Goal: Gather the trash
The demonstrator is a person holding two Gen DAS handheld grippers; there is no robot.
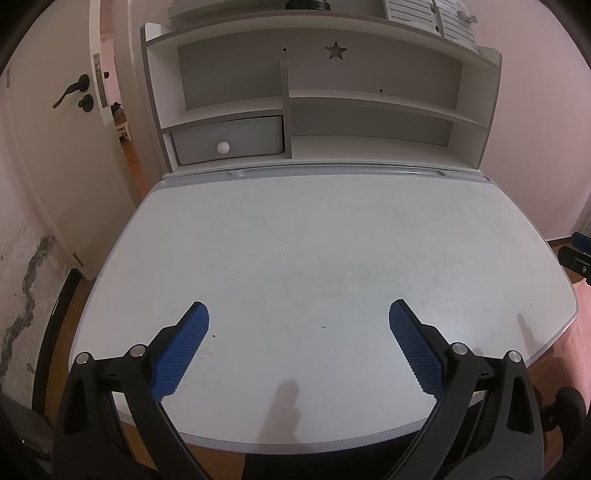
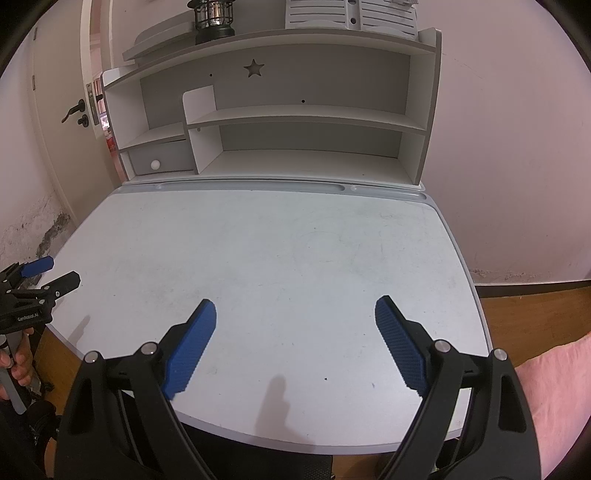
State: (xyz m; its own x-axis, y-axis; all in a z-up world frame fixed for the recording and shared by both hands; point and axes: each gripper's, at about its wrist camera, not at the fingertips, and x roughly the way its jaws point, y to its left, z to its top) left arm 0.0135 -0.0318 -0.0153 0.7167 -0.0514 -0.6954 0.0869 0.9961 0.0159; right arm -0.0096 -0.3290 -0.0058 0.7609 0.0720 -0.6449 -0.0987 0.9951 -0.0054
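My left gripper (image 1: 298,314) is open and empty, held over the front edge of a white desk top (image 1: 314,251). My right gripper (image 2: 295,308) is also open and empty, over the front of the same desk (image 2: 280,251). The left gripper also shows at the left edge of the right wrist view (image 2: 48,273), open. Part of the right gripper shows at the right edge of the left wrist view (image 1: 580,251). No trash shows on the desk in either view, only small dark specks (image 1: 323,326).
A white shelf hutch (image 1: 317,110) stands at the back of the desk, with a small drawer (image 1: 229,140) at its lower left. A lantern (image 2: 214,18) sits on top of the hutch. A door (image 1: 62,129) is at the left. A pink cushion (image 2: 554,387) is at the right.
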